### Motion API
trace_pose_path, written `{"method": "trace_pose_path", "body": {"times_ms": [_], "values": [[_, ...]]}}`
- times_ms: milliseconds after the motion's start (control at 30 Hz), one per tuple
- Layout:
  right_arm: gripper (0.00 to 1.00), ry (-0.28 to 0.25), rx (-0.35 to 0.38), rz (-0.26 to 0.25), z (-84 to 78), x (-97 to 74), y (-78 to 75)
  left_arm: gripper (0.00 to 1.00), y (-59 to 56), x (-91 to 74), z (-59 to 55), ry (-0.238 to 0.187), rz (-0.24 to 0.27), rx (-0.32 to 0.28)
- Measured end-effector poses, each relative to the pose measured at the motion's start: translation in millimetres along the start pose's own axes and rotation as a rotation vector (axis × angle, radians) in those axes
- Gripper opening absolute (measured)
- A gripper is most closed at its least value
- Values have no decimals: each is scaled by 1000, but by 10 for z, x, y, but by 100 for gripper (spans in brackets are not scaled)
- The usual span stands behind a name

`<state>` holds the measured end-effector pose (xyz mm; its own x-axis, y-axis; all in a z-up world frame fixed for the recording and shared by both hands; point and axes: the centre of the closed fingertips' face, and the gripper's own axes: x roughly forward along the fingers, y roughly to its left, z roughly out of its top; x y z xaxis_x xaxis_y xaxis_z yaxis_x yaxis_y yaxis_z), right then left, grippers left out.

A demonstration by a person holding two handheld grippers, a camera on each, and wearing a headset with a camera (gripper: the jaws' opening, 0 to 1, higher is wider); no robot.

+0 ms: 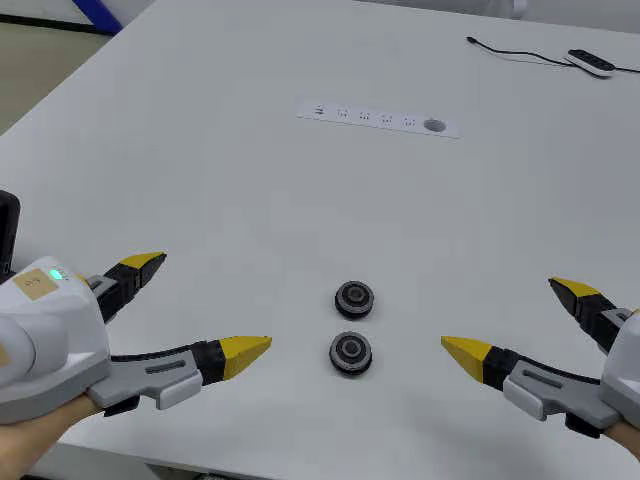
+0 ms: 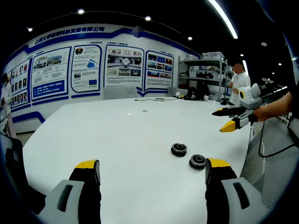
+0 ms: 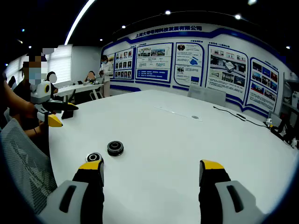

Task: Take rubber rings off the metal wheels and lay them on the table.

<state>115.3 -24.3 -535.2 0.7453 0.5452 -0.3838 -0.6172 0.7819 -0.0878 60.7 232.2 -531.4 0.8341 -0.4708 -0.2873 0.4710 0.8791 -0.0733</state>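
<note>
Both grippers hang above the white table (image 1: 250,190) with nothing in them. The left gripper (image 1: 214,300) has its jaws spread wide; the right gripper (image 1: 498,312) is spread just as wide. They face each other from either side of the work, well apart from it.

The two metal wheels lie flat between them, just beside each other and apart: the far wheel (image 1: 354,298) and the near wheel (image 1: 351,352). Each has a dark outer band around a paler hub. We take the band for the rubber ring, still seated on both. No ring lies loose on the table, so we judge the task not yet begun.

Risks from here:
- The wheels are small and sit loose on a smooth top. A jaw tip landing off-centre would likely shove one away rather than catch it.
- They sit close together, so closing on one could knock the other.
- Clamping across ring and hub together would only pin the ring tighter.
- A stretched ring may snap back or flick off the jaws unless the other gripper steadies the wheel.

The power strip (image 1: 378,118) lies far back, clear of all this.
</note>
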Motion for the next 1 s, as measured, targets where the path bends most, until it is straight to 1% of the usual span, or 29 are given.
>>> {"method": "trace_pose_path", "body": {"times_ms": [100, 167, 233, 367, 500, 667, 767, 1000], "values": [[85, 1, -2, 2, -1, -1, -8, 95, -5, 5, -1, 3, -1, -1], [85, 13, -16, 2, -18, -6, -15, 95, -9, 8, 1, 3, -4, 0], [85, 14, -22, 5, -15, -3, -11, 95, -4, 13, -2, 5, -6, 2], [85, 10, -13, 4, 5, 12, -10, 95, -16, 30, 11, 3, -5, 0], [83, 12, -19, 9, 9, 28, 4, 94, -19, 53, 11, 5, -10, -1], [83, 17, -12, 12, -6, 43, 24, 94, 11, 76, 8, 7, -13, 3], [78, 34, -14, 21, -41, 50, 42, 94, 26, 89, 14, 3, -12, 0], [77, 36, -13, 29, -53, 67, 70, 93, 35, 118, 10, 12, -18, 8]]}}
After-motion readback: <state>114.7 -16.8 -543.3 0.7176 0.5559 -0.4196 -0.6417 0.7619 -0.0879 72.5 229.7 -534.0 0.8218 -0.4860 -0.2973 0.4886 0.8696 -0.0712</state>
